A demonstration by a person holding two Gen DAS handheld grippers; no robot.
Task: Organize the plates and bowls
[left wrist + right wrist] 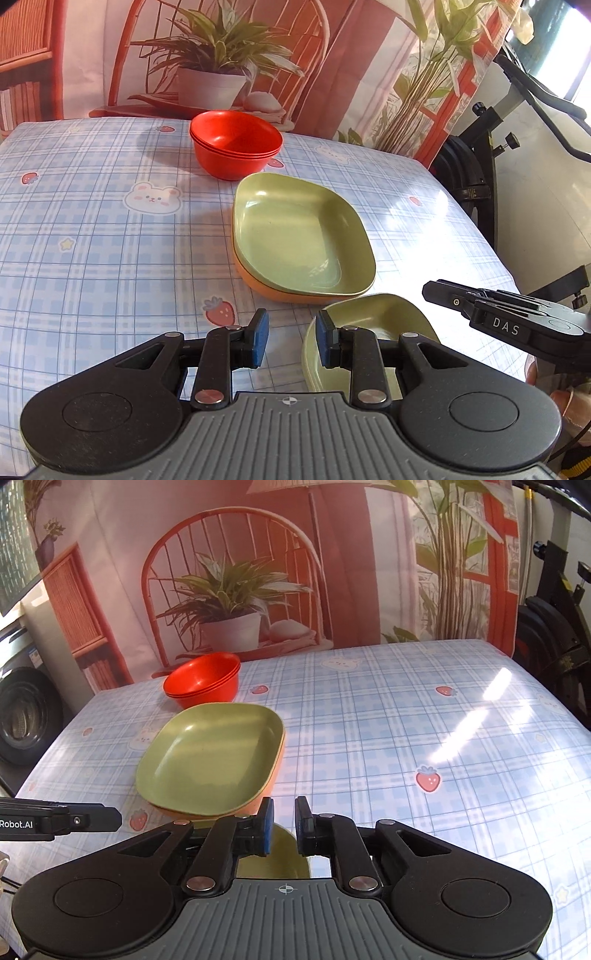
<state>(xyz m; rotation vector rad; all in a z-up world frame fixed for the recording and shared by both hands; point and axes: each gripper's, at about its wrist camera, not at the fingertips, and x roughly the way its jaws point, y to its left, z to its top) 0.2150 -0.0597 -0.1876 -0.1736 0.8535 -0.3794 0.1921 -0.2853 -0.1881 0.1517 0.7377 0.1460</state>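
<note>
Midway through the stacking, by the look of it: two piles built, one loose green plate (373, 332) left to go. Left claw (291, 341) spread wide, blue pads (261, 338) with bare cloth between them, nothing gripped. Loose green plate just to the right of that claw, tilted up off the cloth, its near rim passing behind the right-hand pad; touching that pad or merely behind it, impossible to tell. Right claw (284, 829) narrowed to a slim gap, with a patch of the same green plate visible low between and beneath its fingers; pinching the rim or only hovering over it, cannot tell from either view. Just ahead of both claws, a green plate (299, 236) nested inside an orange plate (258, 284), only the orange edge peeping out underneath; nothing lying in the top plate. Farther ahead and a little left, stacked red bowls (234, 147), three rims countable, the top bowl bare inside. Next move, as a guess: carry the loose plate forward over the plate pile, level it out, match its rounded corners to the plate below, then lower it gently, since a skewed drop could leave it riding on the rim. All of it on the checked tablecloth (92, 240).
</note>
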